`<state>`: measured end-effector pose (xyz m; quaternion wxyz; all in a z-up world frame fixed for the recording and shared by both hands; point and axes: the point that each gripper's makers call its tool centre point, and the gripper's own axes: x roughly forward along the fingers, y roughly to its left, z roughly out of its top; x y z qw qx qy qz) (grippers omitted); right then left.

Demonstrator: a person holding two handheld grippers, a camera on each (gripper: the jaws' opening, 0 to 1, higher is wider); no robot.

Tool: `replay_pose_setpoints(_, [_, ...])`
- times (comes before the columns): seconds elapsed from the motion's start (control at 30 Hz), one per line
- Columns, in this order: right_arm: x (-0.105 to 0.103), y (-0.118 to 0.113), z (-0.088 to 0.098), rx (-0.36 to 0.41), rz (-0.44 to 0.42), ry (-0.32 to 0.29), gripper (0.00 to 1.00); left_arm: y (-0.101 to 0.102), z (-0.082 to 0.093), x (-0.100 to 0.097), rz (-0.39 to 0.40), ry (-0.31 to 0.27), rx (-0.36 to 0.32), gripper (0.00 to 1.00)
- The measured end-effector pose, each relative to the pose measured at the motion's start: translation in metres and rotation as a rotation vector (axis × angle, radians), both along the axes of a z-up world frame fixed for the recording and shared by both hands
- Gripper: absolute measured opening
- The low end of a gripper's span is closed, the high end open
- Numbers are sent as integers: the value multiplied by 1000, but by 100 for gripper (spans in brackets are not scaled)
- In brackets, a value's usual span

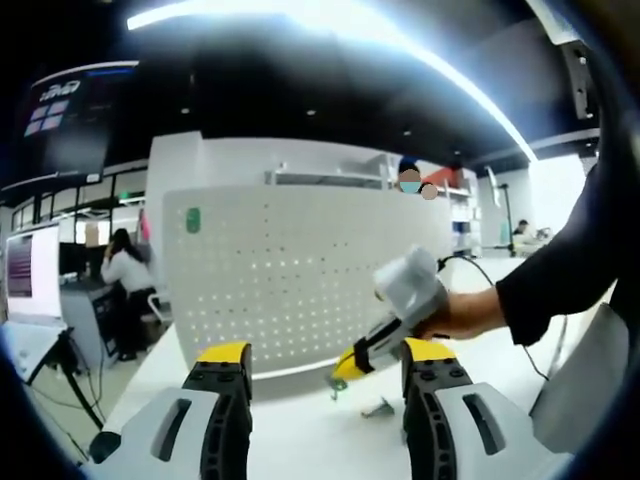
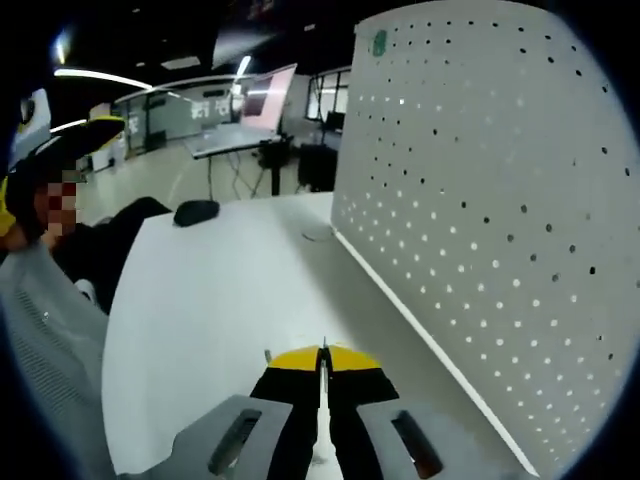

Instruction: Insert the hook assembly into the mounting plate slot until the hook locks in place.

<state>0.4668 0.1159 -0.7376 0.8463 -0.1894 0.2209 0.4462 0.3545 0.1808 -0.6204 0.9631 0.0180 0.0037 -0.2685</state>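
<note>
The white pegboard mounting plate (image 1: 300, 270) stands upright on the white table (image 1: 300, 440). It has a green sticker (image 1: 193, 219) near its top corner. My left gripper (image 1: 328, 358) is open in front of it, with nothing between the jaws. A hand brings my right gripper (image 1: 347, 368) in from the right, low by the plate's foot. A small metal hook piece (image 1: 337, 386) hangs at its yellow tips. Another small metal hook (image 1: 378, 407) lies on the table beside it. In the right gripper view my right gripper (image 2: 322, 368) is shut, thin wire (image 2: 322, 346) poking out of the tips, and the plate (image 2: 500, 220) rises on the right.
A black rounded object (image 2: 196, 211) lies at the far end of the table (image 2: 220, 300). The person's dark sleeve (image 1: 560, 270) crosses from the right. A seated person (image 1: 125, 270) and monitors are beyond the table on the left.
</note>
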Motion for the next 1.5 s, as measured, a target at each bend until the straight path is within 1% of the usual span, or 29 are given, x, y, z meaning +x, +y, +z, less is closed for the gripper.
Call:
replay_pose_setpoints(0.07, [-6, 3, 10, 22, 8, -12, 0, 1, -1, 0, 1, 3, 1, 60])
replay_pose_setpoints(0.17, [-15, 8, 31, 73, 17, -41, 0, 1, -2, 1, 2, 12, 5, 59])
replay_pose_setpoints(0.27, [-21, 11, 46, 117, 15, -55, 0, 2, -4, 2, 10, 19, 9, 56])
replay_pose_setpoints(0.47, [-37, 18, 84, 249, 3, -64, 0, 4, -3, 4, 21, 23, 6, 53])
replay_pose_setpoints(0.57, [-45, 23, 99, 298, 4, -66, 0, 3, 1, 6, 27, 16, 2, 50])
replay_pose_setpoints(0.67, [-56, 29, 113, 343, 13, -66, 0, 1, 4, 9, 22, 16, -3, 49])
replay_pose_setpoints(0.77, [-66, 33, 125, 377, 27, -69, 0, 0, 5, 10, 21, 15, 2, 47])
replay_pose_setpoints(0.83, [-72, 35, 132, 397, 33, -69, 0, 1, 8, 11, 23, 4, 1, 46])
replay_pose_setpoints(0.93, [-80, 39, 140, 424, 42, -62, 0, 0, 10, 12, 19, -5, 8, 44])
replay_pose_setpoints(1.07, [-87, 42, 145, 434, 52, -69, 0, -3, 12, 13, 13, -19, 26, 39])
replay_pose_setpoints(1.23, [-89, 42, 147, 445, 44, -68, 0, -8, 14, 14, 4, -39, 48, 32])
replay_pose_setpoints(1.5, [-94, 46, 149, 457, 48, -65, 0, -14, 17, 14, -11, -53, 51, 20])
